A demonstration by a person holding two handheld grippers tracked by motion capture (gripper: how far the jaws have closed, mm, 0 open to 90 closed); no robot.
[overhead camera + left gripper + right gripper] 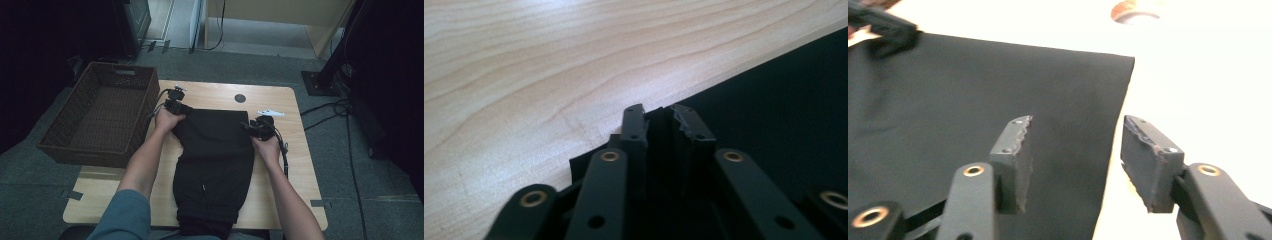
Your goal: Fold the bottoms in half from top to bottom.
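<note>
Black trousers (215, 160) lie folded down the middle of the wooden counter (280, 100), their near end hanging just over the edge closest to the person. The far end is a straight folded edge, and both hands are at its two corners.

At the far left corner, the left hand-held gripper (175, 102) is clamped on the cloth: in the left gripper view its jaws stand close together with a bunched fold of the black fabric (659, 130) pinched between them, right at the garment's edge where the bare wood (549, 60) begins.

At the far right corner, the right hand-held gripper (260, 126) has its jaws apart. In the right gripper view the fabric's side edge (1113, 130) runs between the two pads, and neither pad presses on it; one jaw sits over the cloth, the other over the pale counter.

A brown wicker basket (95, 150) sits at the left end of the counter, just beside the left hand. A small white object (271, 113) lies on the wood just beyond the right hand-held gripper, and a round dark hole (240, 98) is in the counter past the trousers.
</note>
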